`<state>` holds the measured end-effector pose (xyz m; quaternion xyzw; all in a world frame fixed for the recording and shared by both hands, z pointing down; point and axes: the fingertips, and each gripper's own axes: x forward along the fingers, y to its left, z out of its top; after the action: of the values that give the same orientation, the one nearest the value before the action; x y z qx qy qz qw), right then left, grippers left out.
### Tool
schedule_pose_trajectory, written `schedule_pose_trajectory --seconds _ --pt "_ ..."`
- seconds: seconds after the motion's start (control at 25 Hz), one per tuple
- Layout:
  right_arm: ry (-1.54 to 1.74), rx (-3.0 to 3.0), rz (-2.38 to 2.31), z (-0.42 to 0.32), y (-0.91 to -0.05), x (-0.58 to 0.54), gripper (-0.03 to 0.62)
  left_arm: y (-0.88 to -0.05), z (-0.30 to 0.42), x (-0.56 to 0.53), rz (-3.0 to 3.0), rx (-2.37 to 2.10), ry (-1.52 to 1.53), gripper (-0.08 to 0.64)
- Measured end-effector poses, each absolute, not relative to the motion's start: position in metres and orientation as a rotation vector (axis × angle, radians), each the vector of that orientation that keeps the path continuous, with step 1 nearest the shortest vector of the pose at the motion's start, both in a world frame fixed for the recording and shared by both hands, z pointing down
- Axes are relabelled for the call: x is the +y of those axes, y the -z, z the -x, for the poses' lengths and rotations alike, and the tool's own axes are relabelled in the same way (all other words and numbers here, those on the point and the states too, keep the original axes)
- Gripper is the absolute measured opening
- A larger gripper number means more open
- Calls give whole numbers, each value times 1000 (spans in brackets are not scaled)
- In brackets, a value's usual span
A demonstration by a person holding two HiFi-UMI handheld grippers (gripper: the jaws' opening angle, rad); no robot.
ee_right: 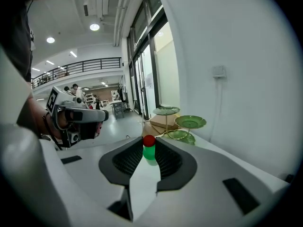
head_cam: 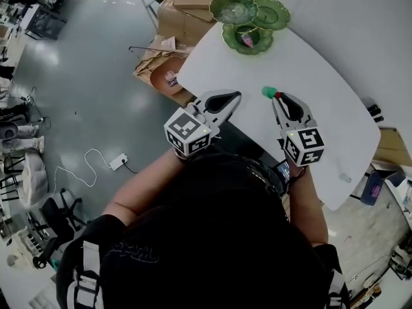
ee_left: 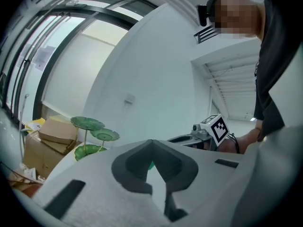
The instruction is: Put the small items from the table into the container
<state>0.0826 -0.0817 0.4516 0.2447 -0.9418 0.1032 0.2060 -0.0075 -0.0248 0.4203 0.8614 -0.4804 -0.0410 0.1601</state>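
White table (head_cam: pixel 322 76): green tiered dishes (head_cam: pixel 233 8), lowest holds pink item (head_cam: pixel 247 40).

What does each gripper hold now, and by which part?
Right gripper pinches the red-topped green item by its sides, at the jaw tips. Left gripper holds nothing.

Overhead view, two low views (sharing stand (head_cam: pixel 234 8))

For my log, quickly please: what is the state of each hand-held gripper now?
Left hand-held gripper: closed, empty.
Right hand-held gripper: closed on a small green item with a round red top.
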Motion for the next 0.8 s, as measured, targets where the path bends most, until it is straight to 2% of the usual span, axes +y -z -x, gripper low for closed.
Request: schedule_pose_trajectory --seconds 0.4,0.8 --pt "-238 -2677 -502 87 -450 -15 86 -425 150 66 -2387 -1500 154 5" --pt "-231 -2672 -303 165 -463 4 86 -438 225 99 -2224 -1681 193 5"
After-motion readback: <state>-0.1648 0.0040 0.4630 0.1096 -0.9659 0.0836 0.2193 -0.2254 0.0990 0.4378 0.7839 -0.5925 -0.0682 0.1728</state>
